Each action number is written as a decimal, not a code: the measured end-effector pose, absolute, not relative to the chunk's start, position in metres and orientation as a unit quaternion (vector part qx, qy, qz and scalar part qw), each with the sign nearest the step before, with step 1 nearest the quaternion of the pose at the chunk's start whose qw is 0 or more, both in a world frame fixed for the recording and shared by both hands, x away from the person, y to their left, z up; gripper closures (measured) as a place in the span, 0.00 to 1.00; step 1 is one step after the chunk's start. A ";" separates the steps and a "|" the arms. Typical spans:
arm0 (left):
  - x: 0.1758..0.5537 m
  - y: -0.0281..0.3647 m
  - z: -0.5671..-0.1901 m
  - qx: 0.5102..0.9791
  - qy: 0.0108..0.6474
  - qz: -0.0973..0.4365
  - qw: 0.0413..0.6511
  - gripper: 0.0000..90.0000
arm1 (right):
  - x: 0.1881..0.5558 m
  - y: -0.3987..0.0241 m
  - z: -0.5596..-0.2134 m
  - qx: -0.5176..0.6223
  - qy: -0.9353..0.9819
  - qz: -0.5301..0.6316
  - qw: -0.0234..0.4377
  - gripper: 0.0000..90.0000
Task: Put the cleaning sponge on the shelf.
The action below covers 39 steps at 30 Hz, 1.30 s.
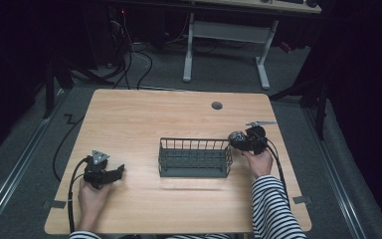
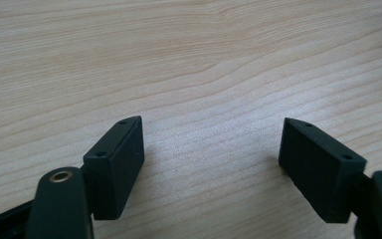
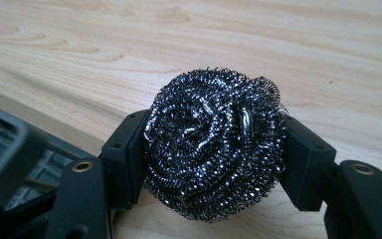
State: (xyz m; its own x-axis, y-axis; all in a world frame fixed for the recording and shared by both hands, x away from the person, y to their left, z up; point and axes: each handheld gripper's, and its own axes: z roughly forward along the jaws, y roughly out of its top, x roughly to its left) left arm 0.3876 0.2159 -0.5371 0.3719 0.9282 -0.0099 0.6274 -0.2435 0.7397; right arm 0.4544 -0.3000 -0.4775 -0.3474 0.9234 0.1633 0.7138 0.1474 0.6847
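Steel scourer (image 3: pixel 214 144), squeezed by the right gripper (image 1: pixel 243 140), could snag the wire basket (image 1: pixel 195 158) rim (left gripper (image 2: pixel 211 164) gapes, idle).

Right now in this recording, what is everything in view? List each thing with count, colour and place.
Rectangular light wooden table: one, pale wood grain, centre of the high view.
Dark grey wire basket: one, dark grey, middle of the table, nothing visible inside.
Round steel-wool scouring pad: one, dark silvery, clamped between the right gripper's fingers, beside the basket's right end.
Round grommet hole: one, grey, far edge of the table.
White-legged desk: one, behind the table on the grey floor.
Left gripper: one, black, open over bare tabletop at the near left.
Right gripper: one, black, shut on the pad.
Striped sleeve: one, black and white, right forearm.
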 end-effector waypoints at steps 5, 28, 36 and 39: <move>0.388 0.216 -0.537 0.756 0.514 0.223 0.337 0.29 | 0.449 -0.309 -0.466 0.555 0.735 0.357 0.156 0.42; 0.388 0.216 -0.537 0.756 0.514 0.223 0.338 0.29 | 0.407 -0.325 -0.413 0.519 0.731 0.406 0.175 0.42; 0.388 0.216 -0.537 0.756 0.514 0.223 0.338 0.29 | 0.394 -0.313 -0.399 0.491 0.743 0.421 0.171 0.42; 0.388 0.216 -0.537 0.756 0.514 0.223 0.337 0.29 | 0.390 -0.307 -0.395 0.481 0.749 0.425 0.169 0.42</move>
